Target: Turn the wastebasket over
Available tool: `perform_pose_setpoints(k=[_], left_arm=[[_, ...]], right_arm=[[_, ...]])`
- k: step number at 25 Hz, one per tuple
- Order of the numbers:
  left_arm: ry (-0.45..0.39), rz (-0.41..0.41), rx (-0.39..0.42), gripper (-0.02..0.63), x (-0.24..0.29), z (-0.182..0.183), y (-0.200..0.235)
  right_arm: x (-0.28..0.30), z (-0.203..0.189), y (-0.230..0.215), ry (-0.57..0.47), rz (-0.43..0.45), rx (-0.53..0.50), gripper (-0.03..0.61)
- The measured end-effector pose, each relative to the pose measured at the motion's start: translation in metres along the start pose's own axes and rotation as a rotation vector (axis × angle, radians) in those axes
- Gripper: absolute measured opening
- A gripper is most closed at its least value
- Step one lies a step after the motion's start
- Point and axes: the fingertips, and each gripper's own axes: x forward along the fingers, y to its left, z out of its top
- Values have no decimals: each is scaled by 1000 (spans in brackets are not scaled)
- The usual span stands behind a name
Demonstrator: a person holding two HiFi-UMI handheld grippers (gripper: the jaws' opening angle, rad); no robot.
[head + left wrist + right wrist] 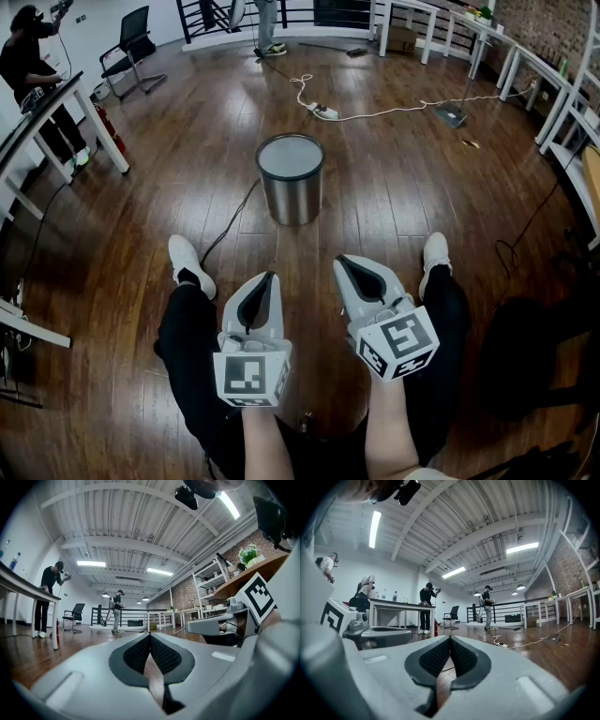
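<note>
The wastebasket is a shiny metal cylinder standing on the wooden floor ahead of me, between my feet. Its top shows as a pale grey disc inside a dark rim; I cannot tell whether that is its mouth or its base. My left gripper and right gripper are held side by side over my legs, well short of the basket, pointing at it. Both are shut with nothing between the pads. The left gripper and right gripper views look level across the room, and neither shows the basket.
A black cable runs along the floor to the basket's left side. A white cord and power strip lie beyond it. White tables stand at left and right, with a chair and people at the back. A dark bag sits at my right.
</note>
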Motion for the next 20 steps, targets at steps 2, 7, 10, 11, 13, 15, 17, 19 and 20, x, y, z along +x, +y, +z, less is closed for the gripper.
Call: perform_pose_setpoints(k=[2, 7, 10, 11, 13, 15, 17, 19, 20], left_arm=[[13, 4, 4, 18, 18, -1, 6], [23, 45, 26, 44, 53, -4, 28], [38, 64, 48, 60, 72, -9, 45], [41, 66, 55, 60, 80, -9, 50], [40, 62, 64, 64, 95, -6, 58], [36, 48, 64, 69, 112, -3, 64], [35, 22, 52, 75, 130, -1, 71], [33, -1, 36, 86, 152, -1, 82], [28, -10, 32, 95, 163, -1, 89]], right_arm=[[17, -1, -18, 10, -13, 10, -8], [58, -12, -48, 53, -12, -6, -8], [84, -15, -55, 58, 9, 0, 25], [91, -13, -59, 54, 9, 4, 29], [103, -8, -67, 43, 7, 6, 34], [116, -2, -75, 30, 4, 6, 48], [130, 6, -82, 15, -2, 2, 58], [149, 13, -89, 4, -8, -9, 68], [160, 15, -93, 4, -10, -18, 77]])
